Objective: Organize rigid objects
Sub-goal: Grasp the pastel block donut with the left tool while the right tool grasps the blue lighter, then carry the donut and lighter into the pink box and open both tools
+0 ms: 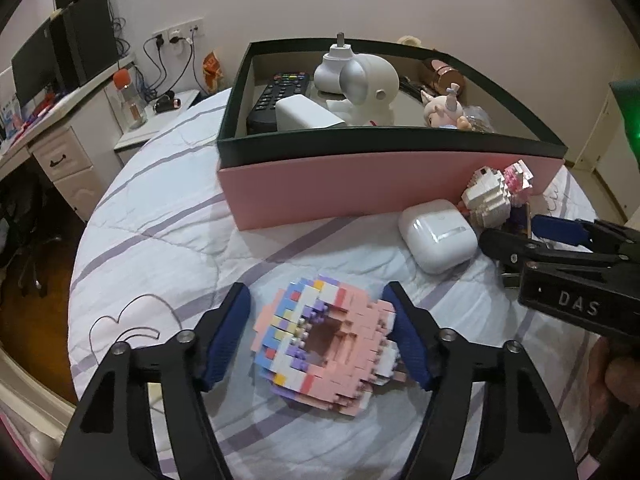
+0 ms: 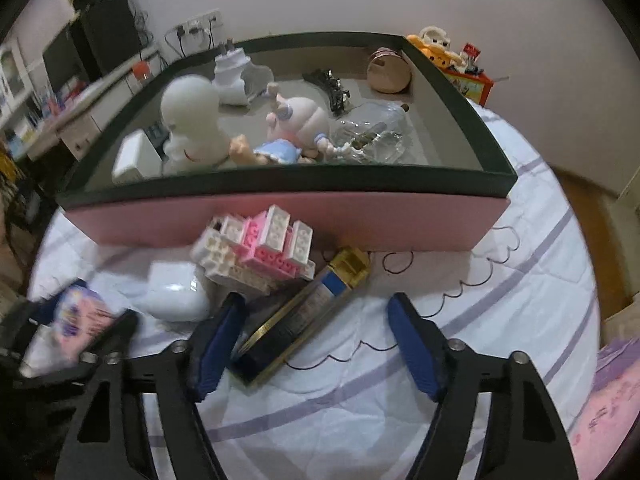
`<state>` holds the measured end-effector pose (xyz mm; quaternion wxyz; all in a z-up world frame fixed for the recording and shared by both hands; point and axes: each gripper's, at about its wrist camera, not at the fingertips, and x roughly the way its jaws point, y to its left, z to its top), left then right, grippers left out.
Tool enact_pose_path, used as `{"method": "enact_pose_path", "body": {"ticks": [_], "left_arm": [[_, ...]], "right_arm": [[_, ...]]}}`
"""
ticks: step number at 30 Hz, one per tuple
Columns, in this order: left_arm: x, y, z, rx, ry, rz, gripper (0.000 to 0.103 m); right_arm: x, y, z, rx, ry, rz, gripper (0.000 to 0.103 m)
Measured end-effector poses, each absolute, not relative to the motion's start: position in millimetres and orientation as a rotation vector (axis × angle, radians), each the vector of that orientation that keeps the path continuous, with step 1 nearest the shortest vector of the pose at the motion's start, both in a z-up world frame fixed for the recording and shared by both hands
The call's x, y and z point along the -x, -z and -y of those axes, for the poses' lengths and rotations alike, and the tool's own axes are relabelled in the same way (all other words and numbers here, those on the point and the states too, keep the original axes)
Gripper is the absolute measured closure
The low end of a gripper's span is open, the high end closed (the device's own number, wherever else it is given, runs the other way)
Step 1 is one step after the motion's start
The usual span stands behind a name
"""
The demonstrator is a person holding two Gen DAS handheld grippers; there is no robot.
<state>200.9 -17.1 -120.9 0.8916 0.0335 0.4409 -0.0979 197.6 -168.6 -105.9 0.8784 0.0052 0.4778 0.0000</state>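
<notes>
Bedroom quilt (image 1: 160, 216), pink box (image 1: 360, 184) behind. Brick-built donut (image 1: 320, 340) lies flat on the quilt between the left gripper (image 1: 320, 336) pads; right pad looks touching, left pad shows a gap, so not pinched. Likely light, stiff, brittle, studs may pop off: grip opposite outer rims, gently. Right gripper (image 2: 316, 340) spread, long dark case (image 2: 296, 316) by its left pad, unpinched.

A pastel brick-built doughnut (image 1: 326, 344) lay flat on the striped white quilt (image 1: 160, 240). A glossy white earbud case (image 1: 438, 236) and a pink-and-white brick figure (image 2: 260, 252) rested beside the pink-walled, dark-rimmed box (image 1: 380, 184).
</notes>
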Motion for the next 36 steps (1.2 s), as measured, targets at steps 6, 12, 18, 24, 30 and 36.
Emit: {"method": "enact_pose_path", "body": {"ticks": [6, 12, 18, 24, 30, 36], "left_arm": [[-190.3, 123.0, 17.0, -0.09, 0.196, -0.891, 0.027], [-185.2, 120.5, 5.4, -0.011, 0.241, -0.898, 0.04], [-171.7, 117.8, -0.1, 0.011, 0.243, -0.905, 0.04], [-163.3, 107.8, -2.7, 0.032, 0.247, -0.905, 0.04], [-156.4, 87.4, -1.9, 0.038, 0.261, -0.87, 0.04], [-168.9, 58.3, 6.8, 0.035, 0.297, -0.832, 0.04]], "right_arm": [[-190.2, 102.7, 174.6, 0.008, 0.009, -0.997, 0.054], [-181.5, 100.7, 168.8, 0.042, -0.026, -0.977, 0.074], [-160.5, 97.7, 180.0, -0.015, -0.073, -0.983, 0.083], [-154.0, 91.1, 198.8, -0.099, -0.108, -0.967, 0.083], [-146.1, 73.2, 209.0, -0.169, -0.148, -0.929, 0.083], [-150.8, 44.2, 214.6, -0.185, -0.175, -0.866, 0.083]]}}
